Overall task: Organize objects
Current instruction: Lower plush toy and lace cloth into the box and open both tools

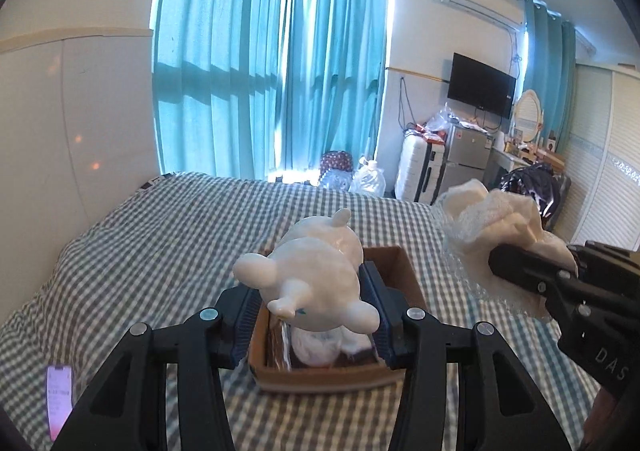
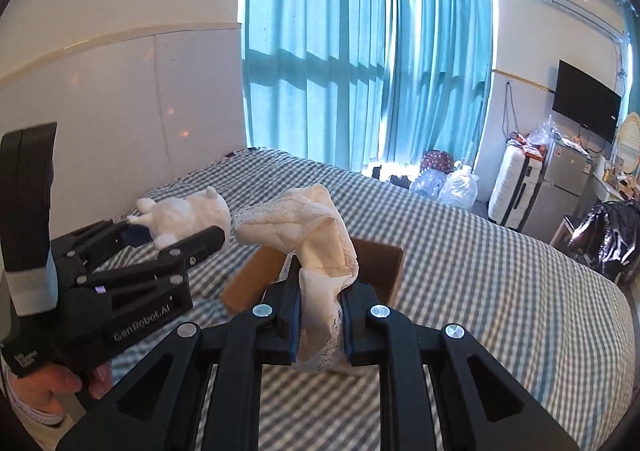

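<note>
Cardboard box (image 1: 404, 271) on checked bed (image 1: 160, 235) holds white wrapped items (image 1: 320, 347).

Open bed (image 1: 120, 251) around box (image 1: 320, 381); box interior crowded.

glossy toy (image 1: 316, 271), lace cloth (image 2: 316, 251) (matt), cardboard box (image 1: 320, 377)

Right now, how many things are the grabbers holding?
2. The white toy animal is pinched in the left gripper over the cardboard box. The cream lacy cloth is in the right gripper. More may hide inside the box.
</note>
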### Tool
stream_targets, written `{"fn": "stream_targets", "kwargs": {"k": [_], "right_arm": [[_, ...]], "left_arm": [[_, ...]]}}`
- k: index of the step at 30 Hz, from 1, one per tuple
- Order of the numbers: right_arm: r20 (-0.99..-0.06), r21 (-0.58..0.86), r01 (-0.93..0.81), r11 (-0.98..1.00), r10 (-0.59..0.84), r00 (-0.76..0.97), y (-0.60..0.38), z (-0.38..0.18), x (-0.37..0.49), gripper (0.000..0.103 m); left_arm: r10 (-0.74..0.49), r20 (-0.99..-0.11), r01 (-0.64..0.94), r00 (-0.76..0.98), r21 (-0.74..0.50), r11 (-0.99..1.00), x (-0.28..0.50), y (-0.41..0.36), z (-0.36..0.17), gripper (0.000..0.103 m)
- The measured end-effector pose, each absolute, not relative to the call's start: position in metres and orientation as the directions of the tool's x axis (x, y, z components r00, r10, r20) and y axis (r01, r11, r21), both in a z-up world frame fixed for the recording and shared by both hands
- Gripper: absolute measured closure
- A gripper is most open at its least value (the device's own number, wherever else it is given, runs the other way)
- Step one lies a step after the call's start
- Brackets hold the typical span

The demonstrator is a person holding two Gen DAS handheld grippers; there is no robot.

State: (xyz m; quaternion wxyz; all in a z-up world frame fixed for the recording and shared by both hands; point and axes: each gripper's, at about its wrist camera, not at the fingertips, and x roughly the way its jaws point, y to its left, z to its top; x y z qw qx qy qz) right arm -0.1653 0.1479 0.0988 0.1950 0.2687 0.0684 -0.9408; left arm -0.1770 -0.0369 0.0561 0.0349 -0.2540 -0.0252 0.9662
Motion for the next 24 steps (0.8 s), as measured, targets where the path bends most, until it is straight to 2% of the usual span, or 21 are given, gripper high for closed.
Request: {"fn": "stream_targets", "kwargs": {"k": [6,15,24], "right_arm": [[-0.549,-0.012,0.411,-0.912,-0.337,-0.765,0.137,0.076,-0.23,0.088],[-0.602,0.021,0.4,-0.916,-0.331,-0.727,0.136,0.012,-0.309,0.088],[-0.677,0.053,0.388,-0.92,-0.319,-0.663,0.141,-0.052,-0.34,0.088]], "left_arm": [[0.075,-0.519,-0.051,-0.851,-0.061,-0.997,-0.226,-0.035,0.026,0.053],[0.072,-0.575,-0.057,-0.815,-0.045,-0.997,-0.285,-0.029,-0.028,0.053],[0.07,-0.626,-0.082,-0.777,-0.01,-0.997,-0.305,-0.02,-0.067,0.053]]}}
